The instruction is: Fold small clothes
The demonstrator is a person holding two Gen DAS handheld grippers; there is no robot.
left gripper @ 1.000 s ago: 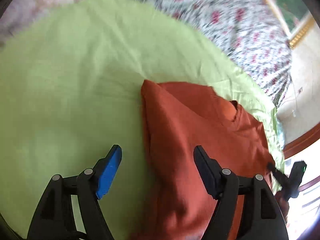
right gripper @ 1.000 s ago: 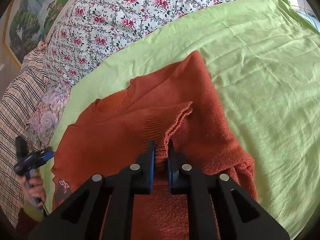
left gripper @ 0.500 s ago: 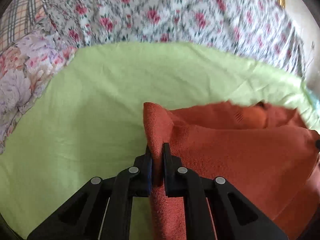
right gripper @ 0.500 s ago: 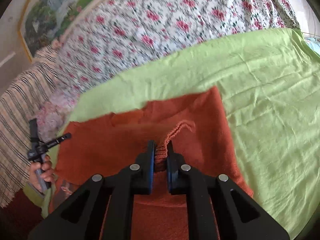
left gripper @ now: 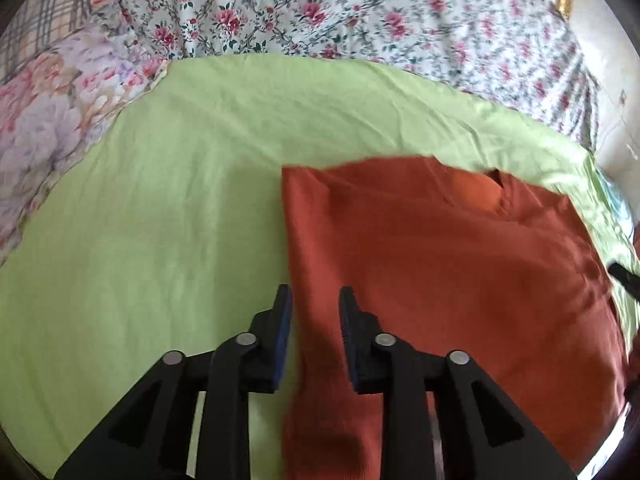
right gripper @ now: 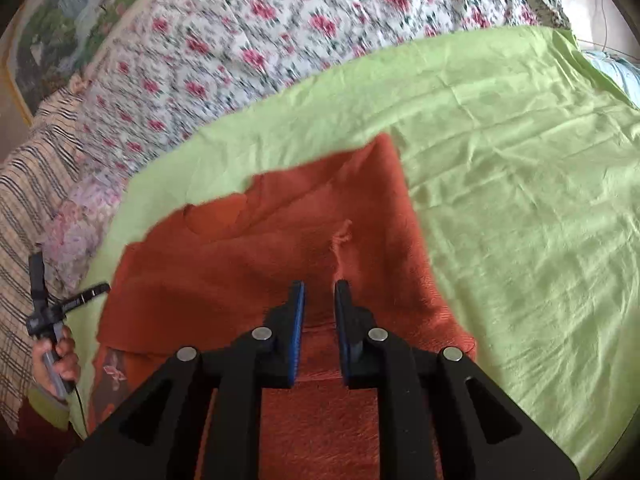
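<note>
An orange-red knitted sweater (left gripper: 440, 264) lies flat on a light green sheet (left gripper: 160, 220). In the left wrist view its folded left edge runs straight up from between my fingers. My left gripper (left gripper: 314, 300) is open, its jaws a little apart over that edge and holding nothing. In the right wrist view the sweater (right gripper: 280, 256) lies folded with a ribbed cuff end (right gripper: 342, 236) on top, just ahead of my right gripper (right gripper: 319, 292). That gripper is open and empty above the cloth.
A rose-print bedspread (left gripper: 360, 12) lies beyond the green sheet (right gripper: 520, 200), with a pastel floral pillow (left gripper: 52, 112) and a checked blanket (right gripper: 24, 200) at the left. A hand holding the other gripper's handle (right gripper: 52, 336) shows at the left edge. A framed picture (right gripper: 60, 28) hangs behind.
My left gripper shut on the sweater's left edge, then opened and let it go. My right gripper opened and released the cuff, which now lies on the sweater.
</note>
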